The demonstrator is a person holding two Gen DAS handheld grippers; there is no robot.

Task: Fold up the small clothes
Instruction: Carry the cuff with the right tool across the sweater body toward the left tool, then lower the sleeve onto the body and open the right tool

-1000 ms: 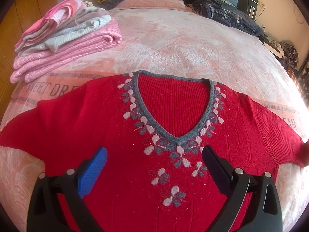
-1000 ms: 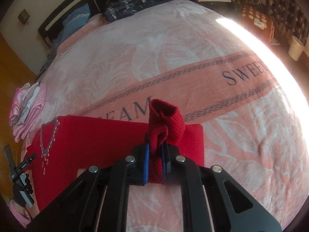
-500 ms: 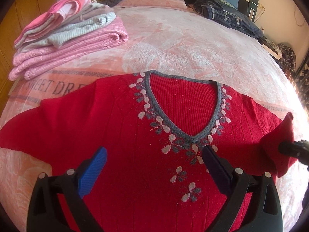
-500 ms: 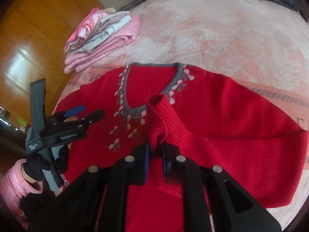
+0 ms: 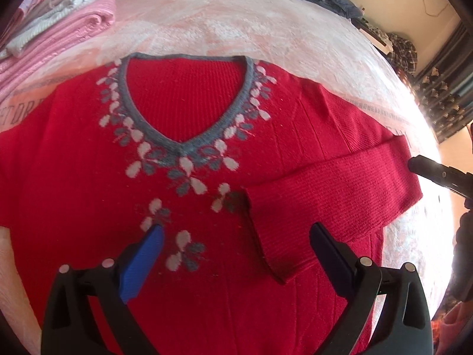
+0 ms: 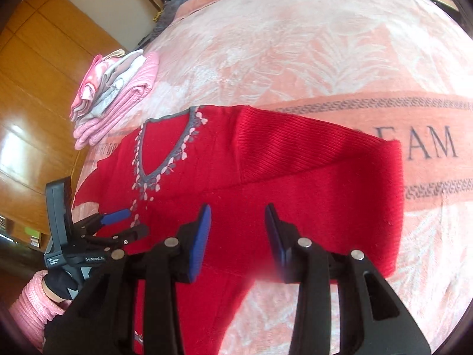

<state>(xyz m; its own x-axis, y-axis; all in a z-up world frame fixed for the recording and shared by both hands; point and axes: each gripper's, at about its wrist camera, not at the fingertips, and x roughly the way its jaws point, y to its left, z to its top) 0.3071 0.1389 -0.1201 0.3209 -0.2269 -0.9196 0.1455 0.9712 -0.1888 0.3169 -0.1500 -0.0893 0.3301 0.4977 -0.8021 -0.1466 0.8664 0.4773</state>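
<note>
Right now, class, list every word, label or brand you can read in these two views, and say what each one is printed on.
"EAM": end of a word on the bedspread band, the rest hidden by the red sweater.
"GenRobot.AI": on the left tongs body.
"T DR": partial, on the bedspread at the left edge of the left wrist view.
Small white label on the left tongs handle: too small to read.
</note>
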